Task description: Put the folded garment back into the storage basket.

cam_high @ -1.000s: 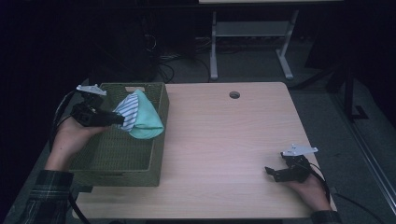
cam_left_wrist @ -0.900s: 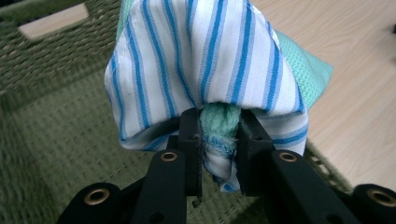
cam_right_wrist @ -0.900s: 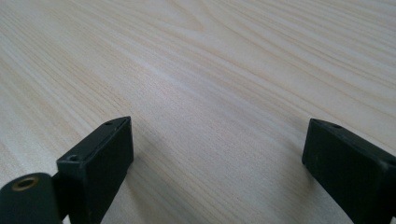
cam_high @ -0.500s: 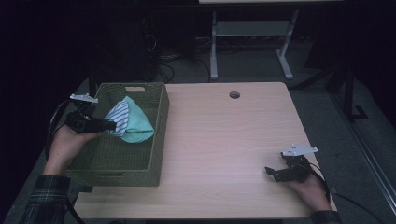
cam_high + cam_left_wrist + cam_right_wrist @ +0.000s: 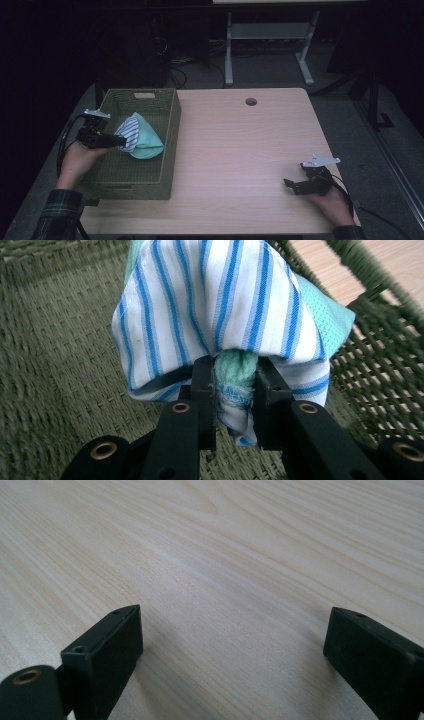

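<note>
A bundle of cloths (image 5: 140, 137), one white with blue stripes (image 5: 210, 305) and one mint green (image 5: 235, 367), hangs inside the green woven basket (image 5: 167, 150) at the table's left. My left gripper (image 5: 117, 141) is shut on the bundle, its jaws pinching a green fold with striped cloth around it (image 5: 234, 385). The cloths are low in the basket, near its floor. My right gripper (image 5: 290, 185) rests on the table near the front right corner, its jaws wide apart over bare wood (image 5: 230, 645) with nothing between them.
The pale wooden table (image 5: 240, 150) has a round cable hole (image 5: 251, 101) at the back. The basket's wall (image 5: 380, 365) is close on the right of the cloths. A metal table frame (image 5: 265, 45) stands on the floor behind.
My left gripper has sunk with the cloth bundle from above the basket's right rim down into the basket and leftward. The right gripper has stayed in place.
</note>
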`<action>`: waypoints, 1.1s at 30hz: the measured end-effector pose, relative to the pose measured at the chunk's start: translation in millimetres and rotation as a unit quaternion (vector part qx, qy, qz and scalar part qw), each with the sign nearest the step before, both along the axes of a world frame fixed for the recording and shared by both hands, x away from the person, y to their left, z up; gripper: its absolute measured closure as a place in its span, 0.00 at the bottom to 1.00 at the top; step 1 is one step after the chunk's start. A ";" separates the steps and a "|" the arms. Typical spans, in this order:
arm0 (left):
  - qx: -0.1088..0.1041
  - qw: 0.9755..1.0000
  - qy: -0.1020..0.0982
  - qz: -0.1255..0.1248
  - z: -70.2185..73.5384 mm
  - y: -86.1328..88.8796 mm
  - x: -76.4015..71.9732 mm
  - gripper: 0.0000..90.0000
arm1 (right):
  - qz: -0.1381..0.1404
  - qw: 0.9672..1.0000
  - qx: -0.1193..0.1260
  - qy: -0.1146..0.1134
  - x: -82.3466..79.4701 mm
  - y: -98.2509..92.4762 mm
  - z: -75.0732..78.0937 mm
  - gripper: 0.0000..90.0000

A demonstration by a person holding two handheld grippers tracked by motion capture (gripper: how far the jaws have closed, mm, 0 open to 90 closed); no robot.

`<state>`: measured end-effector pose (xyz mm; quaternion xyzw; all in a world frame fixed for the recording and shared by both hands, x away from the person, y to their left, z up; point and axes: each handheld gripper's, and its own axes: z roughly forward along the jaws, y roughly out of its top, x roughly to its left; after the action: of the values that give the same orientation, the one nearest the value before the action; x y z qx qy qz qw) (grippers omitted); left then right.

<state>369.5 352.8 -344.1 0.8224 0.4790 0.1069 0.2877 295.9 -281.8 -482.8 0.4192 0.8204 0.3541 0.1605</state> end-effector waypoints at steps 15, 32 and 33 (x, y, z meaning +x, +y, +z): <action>0.011 0.999 0.037 0.005 -34.2 0.5 12.1 0.82 | 0.000 1.000 0.000 -0.001 0.1 -0.1 0.0 0.09; 0.064 0.994 0.087 -0.003 -63.9 4.1 21.1 0.80 | 0.001 1.000 0.000 -0.002 0.2 -0.2 -0.1 0.09; 0.062 0.994 0.088 0.000 -64.7 3.4 21.0 0.80 | 0.001 1.000 -0.001 -0.002 0.2 -0.2 -0.1 0.09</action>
<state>390.5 356.2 -408.8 0.8449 0.4951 0.0635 0.1925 296.1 -282.0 -482.9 0.4177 0.8208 0.3545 0.1617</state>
